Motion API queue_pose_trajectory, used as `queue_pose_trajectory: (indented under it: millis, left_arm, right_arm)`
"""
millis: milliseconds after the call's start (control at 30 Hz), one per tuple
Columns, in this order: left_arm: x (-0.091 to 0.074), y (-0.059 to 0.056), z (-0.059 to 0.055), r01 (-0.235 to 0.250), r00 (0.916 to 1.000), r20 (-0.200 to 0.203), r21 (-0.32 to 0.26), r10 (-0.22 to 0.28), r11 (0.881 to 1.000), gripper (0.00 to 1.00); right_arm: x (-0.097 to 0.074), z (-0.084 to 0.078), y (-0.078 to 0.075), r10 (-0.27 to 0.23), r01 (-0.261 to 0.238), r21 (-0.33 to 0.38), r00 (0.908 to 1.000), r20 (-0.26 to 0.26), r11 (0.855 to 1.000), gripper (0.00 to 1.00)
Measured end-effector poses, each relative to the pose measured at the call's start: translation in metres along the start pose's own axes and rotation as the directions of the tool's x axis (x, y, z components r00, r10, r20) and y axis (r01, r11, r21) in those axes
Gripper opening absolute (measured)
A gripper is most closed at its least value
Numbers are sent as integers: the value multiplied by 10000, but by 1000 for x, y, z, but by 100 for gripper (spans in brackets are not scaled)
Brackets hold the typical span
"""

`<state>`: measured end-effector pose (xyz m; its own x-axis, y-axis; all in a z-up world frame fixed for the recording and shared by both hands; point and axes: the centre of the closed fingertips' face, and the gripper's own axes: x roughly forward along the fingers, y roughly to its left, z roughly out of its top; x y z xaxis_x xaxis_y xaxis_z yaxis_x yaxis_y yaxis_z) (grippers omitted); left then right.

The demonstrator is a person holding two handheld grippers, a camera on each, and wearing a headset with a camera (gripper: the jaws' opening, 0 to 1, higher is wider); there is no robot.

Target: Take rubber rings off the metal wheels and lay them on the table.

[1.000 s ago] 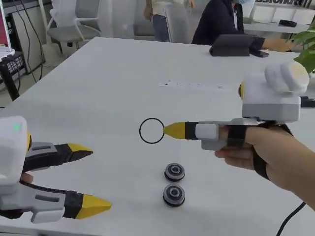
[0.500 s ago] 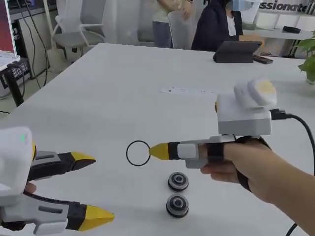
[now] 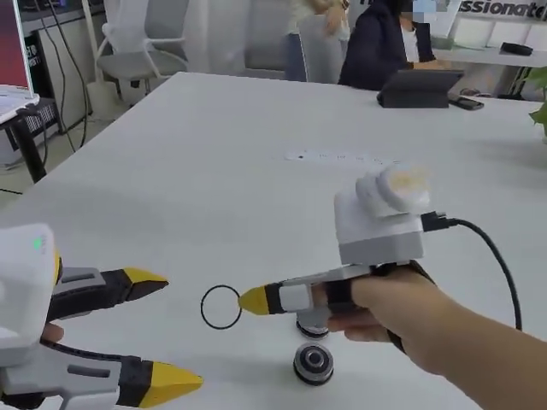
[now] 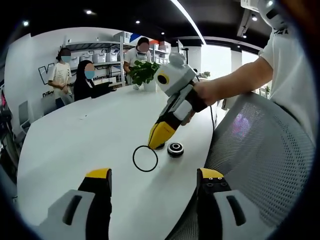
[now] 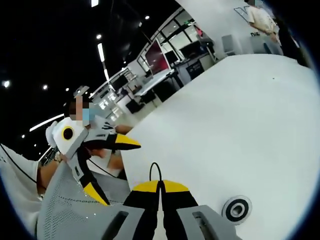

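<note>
ring (image 3: 221, 307) pinched in closed r tongs (image 3: 248, 300), now lower beside wheels (image 3: 314, 363) vs before, l tongs (image 3: 175, 330) open, empty

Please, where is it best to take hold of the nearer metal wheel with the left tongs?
Probably across its outer rim, coming from above: the metal wheel lies flat on the table, hole upward, so its round side wall offers two opposite faces. The left tongs are open.

Long white table (image 3: 214, 154), grey office chair (image 3: 137, 60) at its far corner, seated person (image 3: 376, 51) beyond, wall shelves (image 4: 97, 55), potted plant (image 4: 142, 72), dark ceiling with strip light (image 4: 187, 21).
</note>
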<state>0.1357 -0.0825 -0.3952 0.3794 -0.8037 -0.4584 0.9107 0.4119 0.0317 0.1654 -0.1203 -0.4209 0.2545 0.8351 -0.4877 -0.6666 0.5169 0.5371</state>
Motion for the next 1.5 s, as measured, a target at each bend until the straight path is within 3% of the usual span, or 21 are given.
queue_pose_trajectory:
  millis: [300, 600, 667, 933, 1133, 1500]
  left_arm:
    - [-3, 4, -3, -88, 9999, -71, -120, 87, 9999, 67]
    - [-6, 7, -6, -91, 9999, -141, -222, 88, 9997, 67]
    - [-7, 8, -6, -100, 9999, -142, -246, 97, 9996, 67]
    - [-7, 9, -7, -120, 9998, -146, -303, 115, 9995, 67]
    - [-7, 10, -6, -154, 9998, -85, -352, 151, 9993, 67]
    - [-6, 8, -3, -139, 9999, -11, -342, 138, 9993, 67]
  right_arm:
    - [14, -18, -8, -256, 269, 292, 9988, -429, 9992, 0]
    - [19, -22, -24, -849, 861, 565, 9961, -237, 9947, 0]
    - [18, -22, -28, -1076, 1086, 448, 9939, -236, 9931, 0]
    - [19, -22, -28, -1235, 1236, 33, 9920, -278, 9923, 4]
    - [13, -17, -31, -1518, 1506, -497, 9882, -210, 9873, 12]
    - [-13, 5, -28, -1578, 1594, -720, 9871, 275, 9846, 19]
